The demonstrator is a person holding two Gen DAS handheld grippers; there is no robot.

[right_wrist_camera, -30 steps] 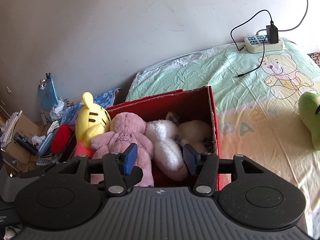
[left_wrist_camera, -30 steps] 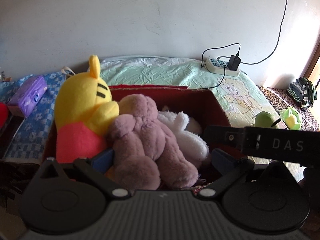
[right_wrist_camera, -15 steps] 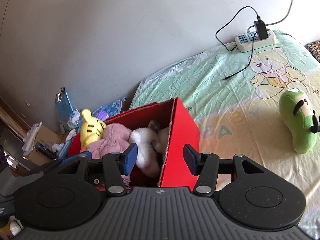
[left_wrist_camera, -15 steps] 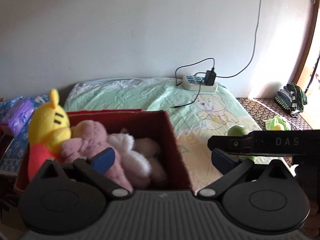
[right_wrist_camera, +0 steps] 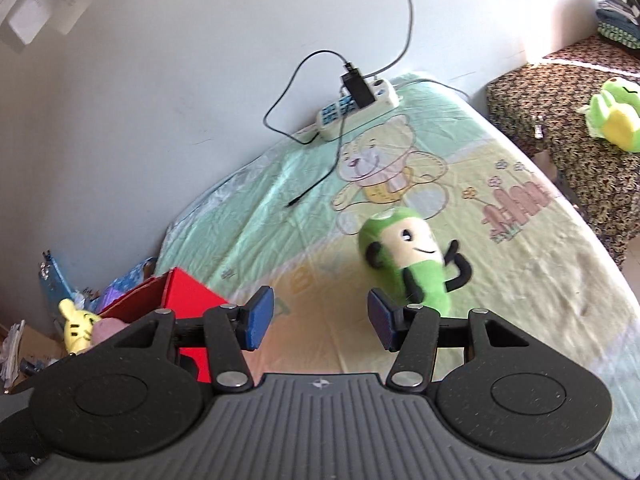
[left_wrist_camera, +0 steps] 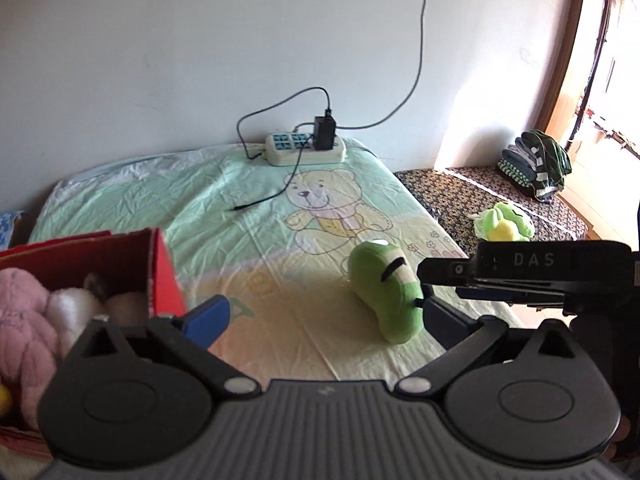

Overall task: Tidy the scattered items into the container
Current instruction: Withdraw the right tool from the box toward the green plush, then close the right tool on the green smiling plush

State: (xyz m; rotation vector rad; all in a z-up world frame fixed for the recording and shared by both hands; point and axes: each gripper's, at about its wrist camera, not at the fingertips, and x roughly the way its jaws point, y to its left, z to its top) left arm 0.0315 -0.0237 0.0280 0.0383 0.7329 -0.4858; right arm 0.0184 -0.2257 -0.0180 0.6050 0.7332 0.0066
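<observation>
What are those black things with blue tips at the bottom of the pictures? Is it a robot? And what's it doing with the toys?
It isn't a robot by itself. A person holds two grabbing tools, one in each hand, and each tool has a camera looking forward along its two fingers. So one picture is from the left claw and the other from the right claw. The blue tips are the finger pads.

Both claws are open and hold nothing. They hang over a bed with a teddy bear sheet. On the sheet lies a green plush toy with a smiling face. A red box at the left already holds a pink plush, a white plush and a yellow plush. A power strip sits by the wall, and another green and yellow plush lies on the patterned cloth beyond the bed.
</observation>
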